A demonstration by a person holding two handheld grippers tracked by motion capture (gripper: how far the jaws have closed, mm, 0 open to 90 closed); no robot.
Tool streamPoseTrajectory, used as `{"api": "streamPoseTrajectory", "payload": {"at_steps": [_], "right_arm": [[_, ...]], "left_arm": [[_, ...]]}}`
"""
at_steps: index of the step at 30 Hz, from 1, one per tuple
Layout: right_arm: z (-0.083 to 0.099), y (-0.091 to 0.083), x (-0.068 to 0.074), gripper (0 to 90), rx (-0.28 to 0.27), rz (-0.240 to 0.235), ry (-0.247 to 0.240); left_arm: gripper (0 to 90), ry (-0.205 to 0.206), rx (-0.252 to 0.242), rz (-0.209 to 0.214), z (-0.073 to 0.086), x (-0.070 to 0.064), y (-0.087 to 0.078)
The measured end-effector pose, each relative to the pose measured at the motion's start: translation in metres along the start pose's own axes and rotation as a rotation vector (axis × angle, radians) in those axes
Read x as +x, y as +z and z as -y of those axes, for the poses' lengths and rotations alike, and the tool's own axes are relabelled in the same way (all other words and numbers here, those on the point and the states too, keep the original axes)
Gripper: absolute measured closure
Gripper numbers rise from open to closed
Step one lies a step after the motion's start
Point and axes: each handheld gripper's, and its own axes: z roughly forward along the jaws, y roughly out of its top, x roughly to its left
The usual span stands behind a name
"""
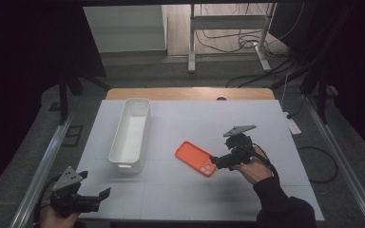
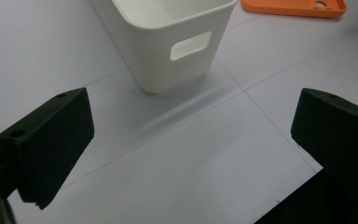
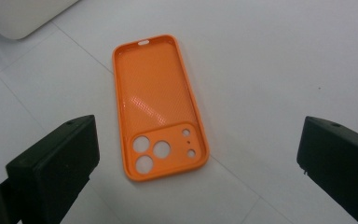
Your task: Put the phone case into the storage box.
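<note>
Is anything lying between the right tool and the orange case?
Nothing visible. The right tool is open with the case lying flat on the bare table just ahead of its jaws, cutout end nearest.

The left gripper (image 1: 105, 194) and right gripper (image 1: 214, 162) are matte black, each topped by a grey three-cornered plate with small holes. Their jaws are blocky black pads with small screw holes. A black cable trails from each; the right arm wears a black sleeve (image 1: 278, 199).
</note>
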Motion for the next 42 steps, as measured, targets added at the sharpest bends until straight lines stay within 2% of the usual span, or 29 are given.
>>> {"api": "streamPoseTrajectory", "payload": {"at_steps": [7,29,34,37,39,42], "right_arm": [[-0.006,0.008,0.001,0.0,0.001,-0.003,-0.003],[-0.024,0.039,0.012,0.0,0.076,0.0,-0.06],[-0.024,0.043,0.011,0.1,0.1,-0.009,-0.047],[-0.023,0.043,0.011,14.3,0.119,-0.009,-0.049],[-0.023,0.043,0.011,30.7,0.124,-0.024,-0.063],[-0.022,0.042,0.011,49.6,0.124,-0.038,-0.081]], "left_arm": [[0.0,-0.001,-0.001,0.002,0.0,0.0,0.0],[0.0,0.012,0.001,0.001,0.0,0.0,0.0],[0.0,0.015,0.003,-0.001,0.0,-0.001,0.0],[0.0,0.015,0.003,-0.001,0.0,-0.001,0.001],[0.1,0.015,0.004,0.0,0.0,-0.001,0.0],[0.1,0.017,0.005,0.0,0.0,-0.001,0.001]]}}
